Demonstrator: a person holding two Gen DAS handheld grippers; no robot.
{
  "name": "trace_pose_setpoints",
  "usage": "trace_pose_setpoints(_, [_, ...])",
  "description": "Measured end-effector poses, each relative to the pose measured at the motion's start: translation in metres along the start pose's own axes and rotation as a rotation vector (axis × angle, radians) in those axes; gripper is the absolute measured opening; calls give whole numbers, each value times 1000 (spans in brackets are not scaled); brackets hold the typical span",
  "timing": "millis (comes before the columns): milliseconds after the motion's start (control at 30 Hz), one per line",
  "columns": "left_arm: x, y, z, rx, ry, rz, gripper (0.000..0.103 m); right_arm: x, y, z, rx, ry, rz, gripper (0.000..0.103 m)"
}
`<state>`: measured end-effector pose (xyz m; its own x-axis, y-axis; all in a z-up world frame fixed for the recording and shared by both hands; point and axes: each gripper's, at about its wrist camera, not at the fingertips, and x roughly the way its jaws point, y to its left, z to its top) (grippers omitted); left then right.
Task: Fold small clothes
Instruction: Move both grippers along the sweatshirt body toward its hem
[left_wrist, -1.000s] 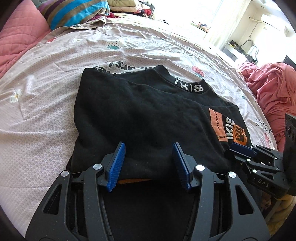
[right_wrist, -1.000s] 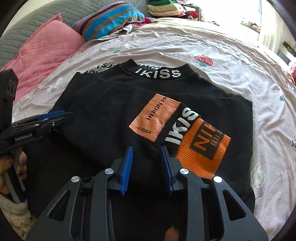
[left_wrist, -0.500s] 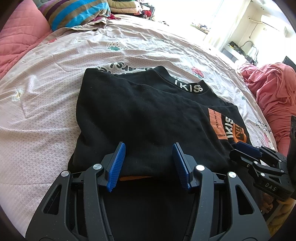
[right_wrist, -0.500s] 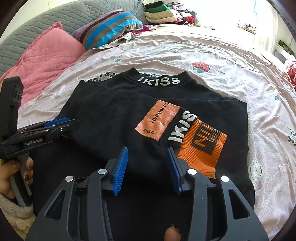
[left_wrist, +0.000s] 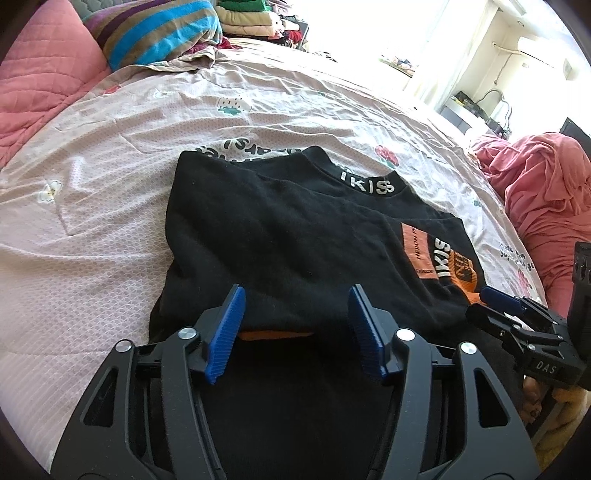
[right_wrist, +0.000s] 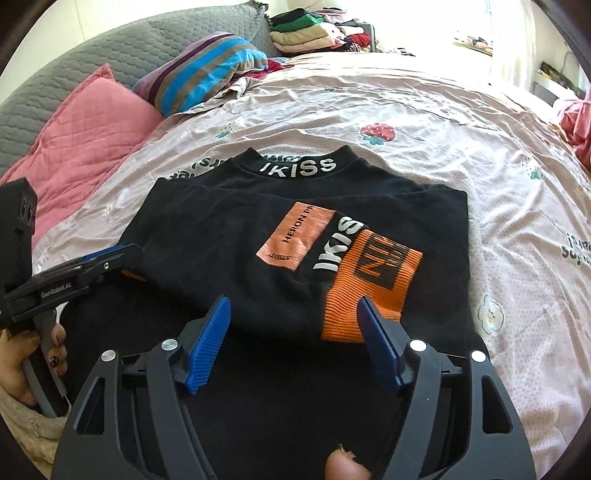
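Spread across the whole scene: a pale printed bedsheet (right_wrist: 424, 155). Beyond the black sweater (left_wrist: 295, 251), toward the headboard: a pink quilted pillow (right_wrist: 92, 140) and a striped pillow (right_wrist: 207, 70). Lying flat mid-sheet, partly folded, collar away from the cameras. On its right front: an orange cuff (right_wrist: 369, 280). At its near hem, spread wide and holding nothing: the left gripper (left_wrist: 295, 328), and beside it, jaws likewise parted and empty, the right gripper (right_wrist: 295, 339).

Left gripper (left_wrist: 295, 325) open, right gripper (right_wrist: 295, 338) open, seemingly level
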<state>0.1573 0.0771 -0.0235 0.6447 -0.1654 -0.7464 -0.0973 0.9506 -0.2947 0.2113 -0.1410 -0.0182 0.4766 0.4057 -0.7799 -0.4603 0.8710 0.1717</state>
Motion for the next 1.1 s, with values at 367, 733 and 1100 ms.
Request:
trace_pose_setpoints(367, [-22, -1, -2, -15, -54, 24, 89, -20, -6, 2, 38, -49, 11, 95])
trace_pose_setpoints(733, [-42, 5, -5, -49, -82, 20, 93, -35, -8, 0, 54, -73, 19, 96])
trace_pose_setpoints(1100, [-62, 0, -13, -18, -101, 39, 93, -53, -6, -4, 50, -100, 22, 96])
